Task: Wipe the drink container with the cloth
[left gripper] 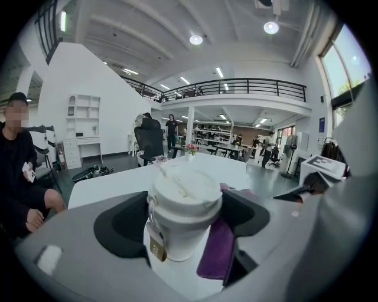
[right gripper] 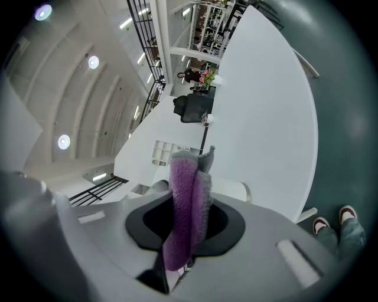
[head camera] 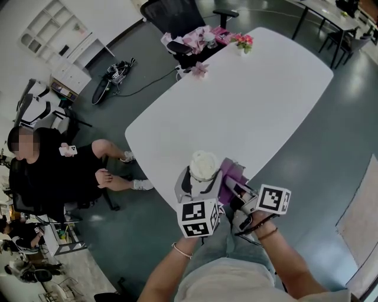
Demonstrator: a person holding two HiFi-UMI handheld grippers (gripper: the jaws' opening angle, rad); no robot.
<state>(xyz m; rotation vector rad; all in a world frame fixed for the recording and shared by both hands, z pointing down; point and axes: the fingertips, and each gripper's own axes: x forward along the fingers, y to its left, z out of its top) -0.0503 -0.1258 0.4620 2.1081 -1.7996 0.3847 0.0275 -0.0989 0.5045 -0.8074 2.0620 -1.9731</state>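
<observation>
A white drink container (head camera: 204,166) with a domed lid stands on the white table (head camera: 260,100) near its front edge. My left gripper (head camera: 202,180) has a jaw on each side of it and grips it. In the left gripper view the cup (left gripper: 180,227) fills the gap between the jaws, and a small tag hangs on its left side. A purple cloth (head camera: 234,173) lies against the cup's right side, held by my right gripper (head camera: 236,190), which is shut on it. The right gripper view shows the folded cloth (right gripper: 186,206) standing up out of the jaws.
A person in black (head camera: 50,171) sits on a chair left of the table. A black office chair (head camera: 171,17) and pink flowers (head camera: 243,41) are at the table's far end. The table's front edge runs just below the cup.
</observation>
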